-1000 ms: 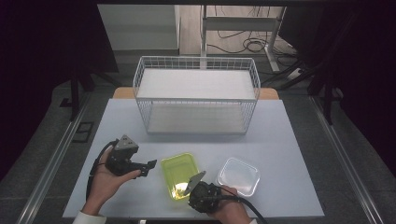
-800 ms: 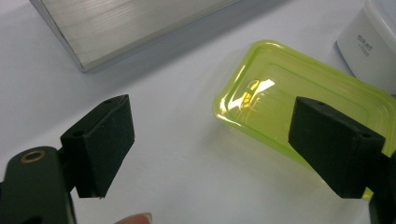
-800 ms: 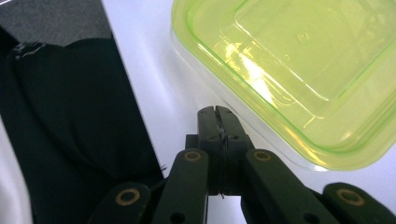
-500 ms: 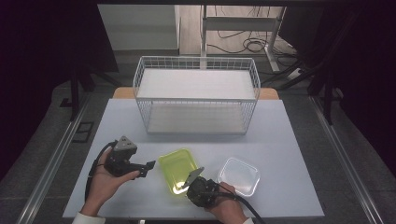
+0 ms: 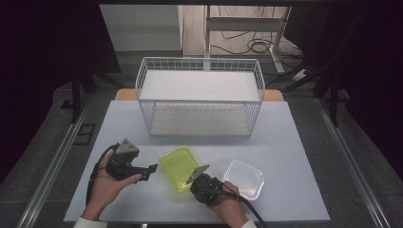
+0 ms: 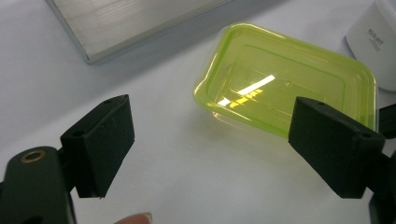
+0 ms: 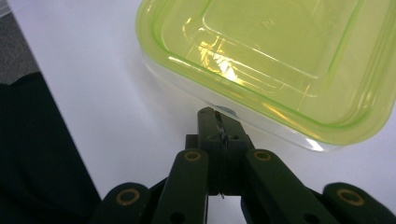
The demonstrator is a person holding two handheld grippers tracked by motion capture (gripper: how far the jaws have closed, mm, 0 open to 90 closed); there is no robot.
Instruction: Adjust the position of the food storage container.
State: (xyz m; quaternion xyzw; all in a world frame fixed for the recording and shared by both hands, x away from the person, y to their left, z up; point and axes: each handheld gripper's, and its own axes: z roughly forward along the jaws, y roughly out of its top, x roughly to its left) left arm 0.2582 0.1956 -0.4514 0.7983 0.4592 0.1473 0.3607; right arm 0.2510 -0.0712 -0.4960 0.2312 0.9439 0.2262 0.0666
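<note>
The right hand-held gripper (image 7: 219, 116) has its jaws clenched together, tips touching the near rim of the yellow-green plastic container (image 7: 280, 56), grasping nothing. It seems to be nudging or pinning the container. The left hand-held gripper (image 6: 210, 154) waits released, just left of the container on the worktop (image 5: 285, 133). Next, it probably has to close in on the left edge.

Green container (image 5: 179, 167) nudged leftward by right gripper (image 5: 198, 174)
</note>
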